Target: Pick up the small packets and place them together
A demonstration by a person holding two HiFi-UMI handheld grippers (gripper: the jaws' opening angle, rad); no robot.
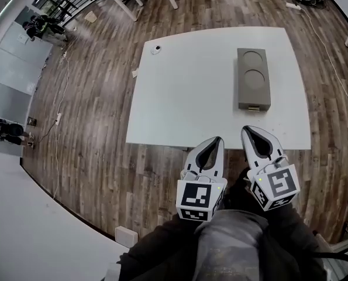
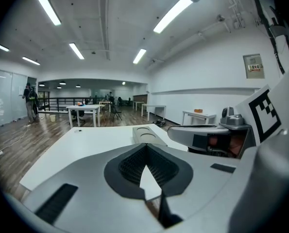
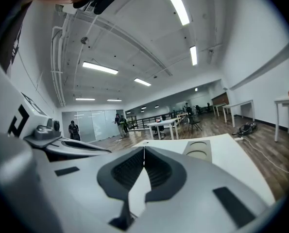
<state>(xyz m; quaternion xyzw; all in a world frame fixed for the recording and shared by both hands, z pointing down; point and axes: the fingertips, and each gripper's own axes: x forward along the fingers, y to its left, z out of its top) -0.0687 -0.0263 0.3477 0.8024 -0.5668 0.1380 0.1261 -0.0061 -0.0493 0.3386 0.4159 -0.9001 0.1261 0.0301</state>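
I see no small packets in any view. My left gripper (image 1: 218, 140) and right gripper (image 1: 246, 130) are held side by side just short of the near edge of the white table (image 1: 185, 98), both pointing at it. Each is shut with nothing between its jaws. In the left gripper view the left gripper (image 2: 145, 147) has its dark pads meeting at the tip, and the right gripper (image 3: 144, 149) looks the same in its own view. A grey box (image 1: 254, 78) with two round recesses lies on the table ahead of the right gripper.
A small round object (image 1: 157, 49) sits near the table's far left corner. Wooden floor (image 1: 92, 127) surrounds the table, with cables along the left. More white tables (image 2: 84, 109) and people (image 3: 119, 124) stand far off in the room.
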